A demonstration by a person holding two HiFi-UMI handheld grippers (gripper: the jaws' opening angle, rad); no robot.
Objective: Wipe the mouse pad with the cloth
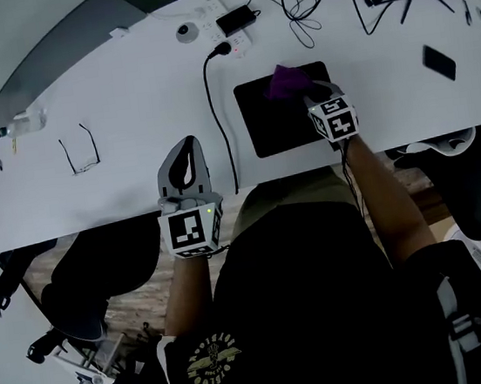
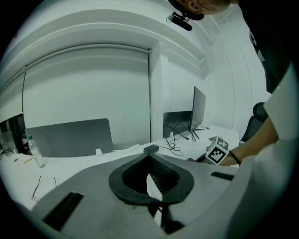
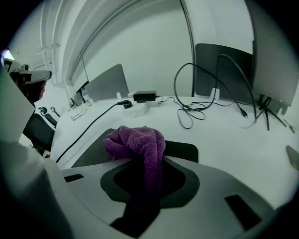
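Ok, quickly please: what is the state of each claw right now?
Left claw: closed, holding nothing.
Right claw: closed on the purple cloth, over the mouse pad.

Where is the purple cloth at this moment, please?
In the head view, the cloth is bunched over the far part of the black mouse pad, on the right side of the desk. The right tongs grip it.
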